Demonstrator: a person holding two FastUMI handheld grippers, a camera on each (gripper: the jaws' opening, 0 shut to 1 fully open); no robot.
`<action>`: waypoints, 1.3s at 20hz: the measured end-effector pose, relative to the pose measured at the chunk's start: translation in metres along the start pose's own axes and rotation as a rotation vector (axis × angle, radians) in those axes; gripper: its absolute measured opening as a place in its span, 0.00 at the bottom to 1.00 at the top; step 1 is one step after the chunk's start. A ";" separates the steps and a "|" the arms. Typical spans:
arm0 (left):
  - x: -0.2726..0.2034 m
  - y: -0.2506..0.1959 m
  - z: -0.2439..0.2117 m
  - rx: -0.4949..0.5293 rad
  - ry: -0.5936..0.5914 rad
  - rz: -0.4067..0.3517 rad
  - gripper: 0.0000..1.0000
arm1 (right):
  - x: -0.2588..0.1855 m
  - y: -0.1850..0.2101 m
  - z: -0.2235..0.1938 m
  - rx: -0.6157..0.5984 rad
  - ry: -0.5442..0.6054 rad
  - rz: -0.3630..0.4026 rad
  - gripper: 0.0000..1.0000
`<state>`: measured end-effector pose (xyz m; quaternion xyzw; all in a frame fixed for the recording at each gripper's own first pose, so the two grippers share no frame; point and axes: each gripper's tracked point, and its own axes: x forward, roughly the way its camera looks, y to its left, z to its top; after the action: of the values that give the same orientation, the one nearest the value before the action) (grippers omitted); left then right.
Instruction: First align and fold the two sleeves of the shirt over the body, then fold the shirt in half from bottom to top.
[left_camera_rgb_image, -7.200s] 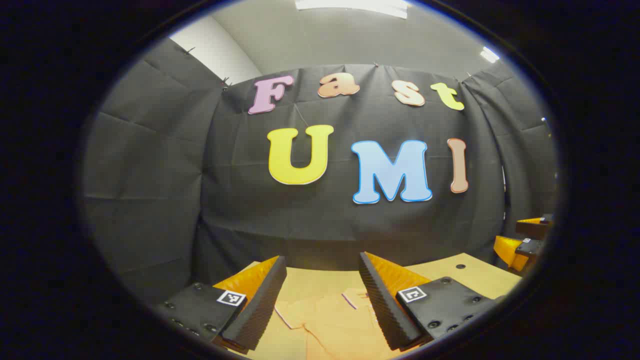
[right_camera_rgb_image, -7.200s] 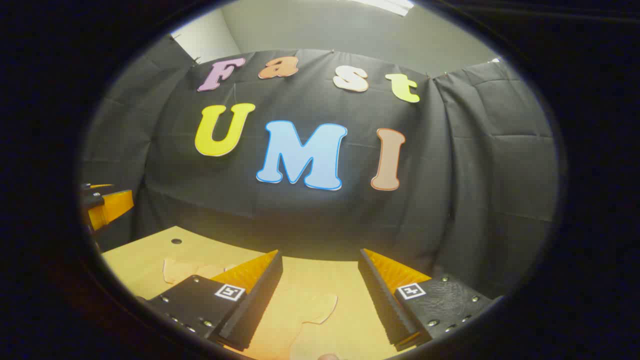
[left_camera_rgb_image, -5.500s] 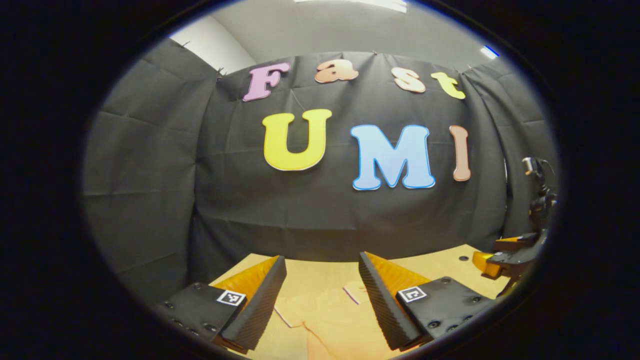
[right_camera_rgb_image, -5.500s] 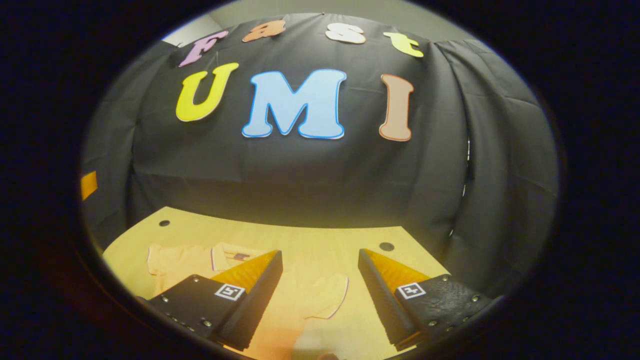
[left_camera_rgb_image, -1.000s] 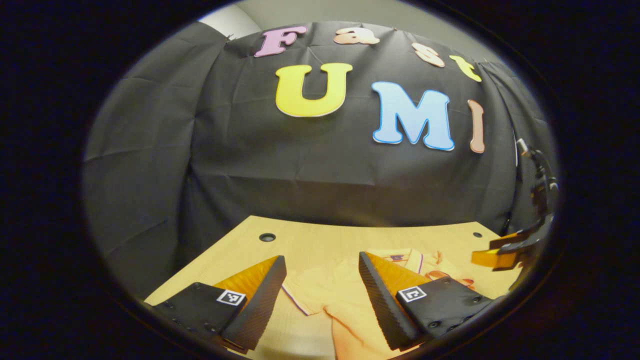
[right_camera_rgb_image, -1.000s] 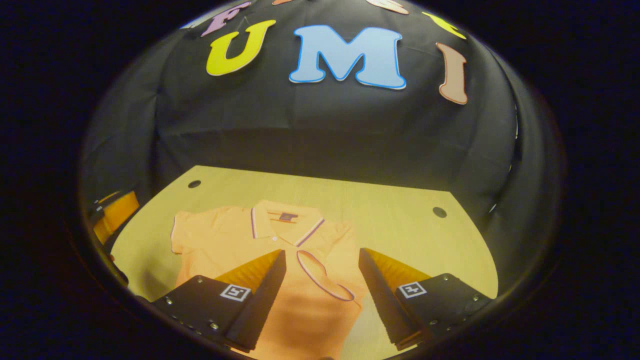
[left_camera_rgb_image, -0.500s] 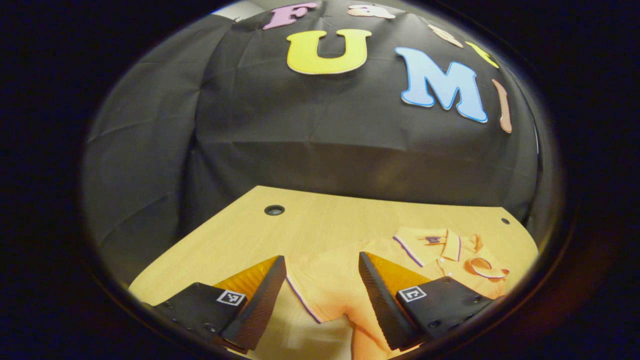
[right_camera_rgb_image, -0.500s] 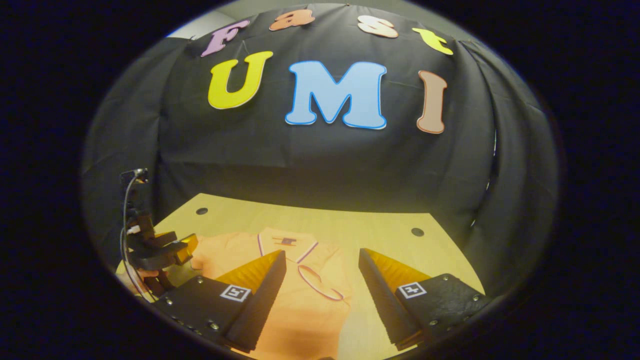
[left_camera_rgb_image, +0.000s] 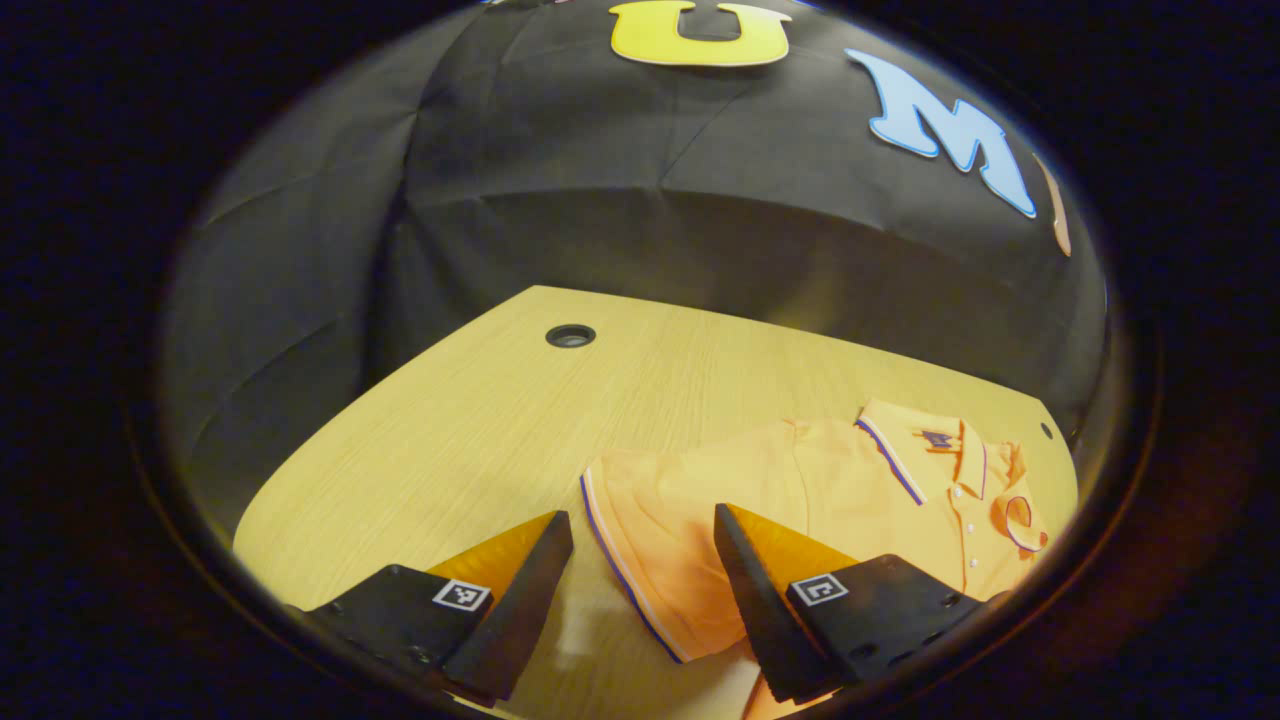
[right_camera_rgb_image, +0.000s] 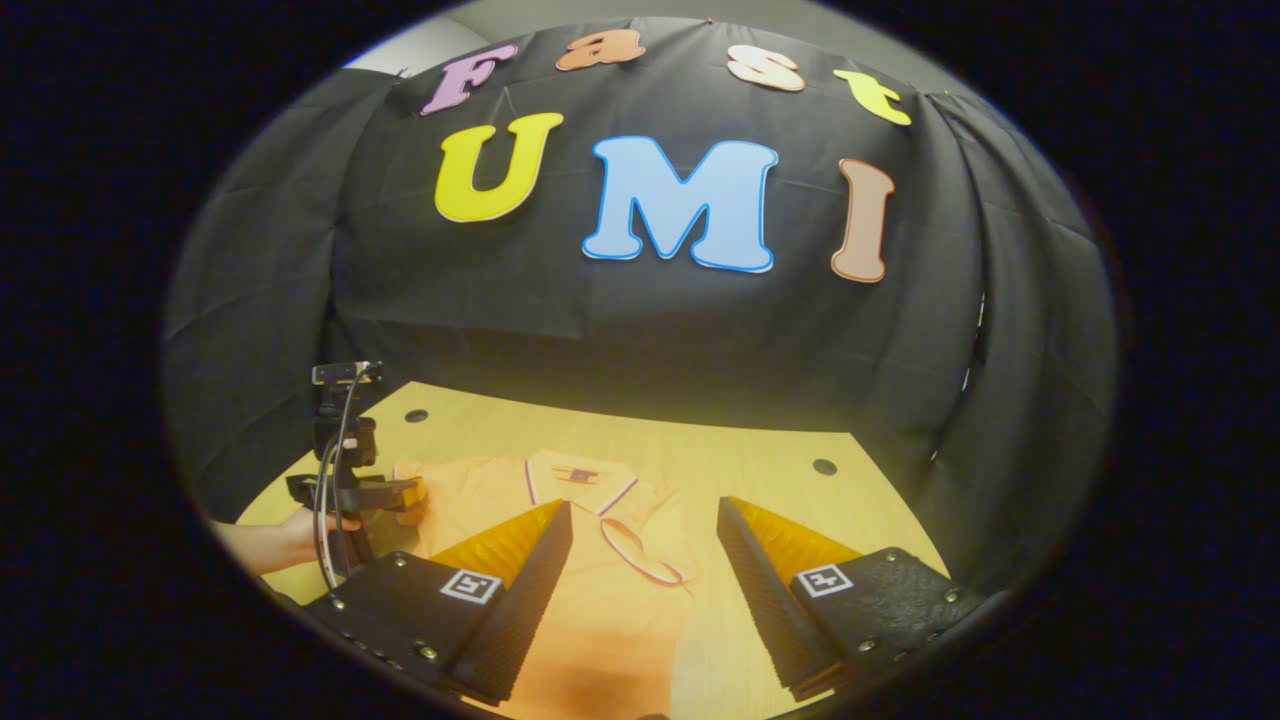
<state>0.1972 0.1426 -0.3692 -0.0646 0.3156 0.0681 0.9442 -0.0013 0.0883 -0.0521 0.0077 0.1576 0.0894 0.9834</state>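
Orange short-sleeved polo shirt (left_camera_rgb_image: 800, 500) lies flat; its unfolded sleeve (left_camera_rgb_image: 640, 540) sits between my left gripper (left_camera_rgb_image: 640, 590) fingers, cuff crosswise. Both my jaws stand wide, empty; right gripper (right_camera_rgb_image: 640, 590) farther off.

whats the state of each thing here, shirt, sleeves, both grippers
orange polo shirt: flat on the wooden table, collar towards the wall, not yet folded in half
sleeve by the left gripper: spread out flat, unfolded
other sleeve: folded over the body
left gripper: jaws open, straddling the unfolded sleeve's hem
right gripper: jaws open, empty, above the shirt
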 end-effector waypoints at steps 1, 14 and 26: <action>0.004 0.001 -0.002 0.003 0.014 0.005 0.96 | 0.003 0.000 -0.001 -0.005 0.007 0.002 0.92; 0.017 -0.020 -0.006 0.153 0.058 -0.008 0.35 | 0.004 -0.006 -0.001 -0.011 0.015 -0.013 0.92; -0.009 -0.057 0.027 0.148 -0.038 -0.055 0.10 | 0.002 -0.019 -0.018 0.011 0.035 -0.037 0.92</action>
<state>0.2152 0.0905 -0.3381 -0.0022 0.3000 0.0197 0.9537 -0.0021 0.0699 -0.0707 0.0088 0.1752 0.0706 0.9820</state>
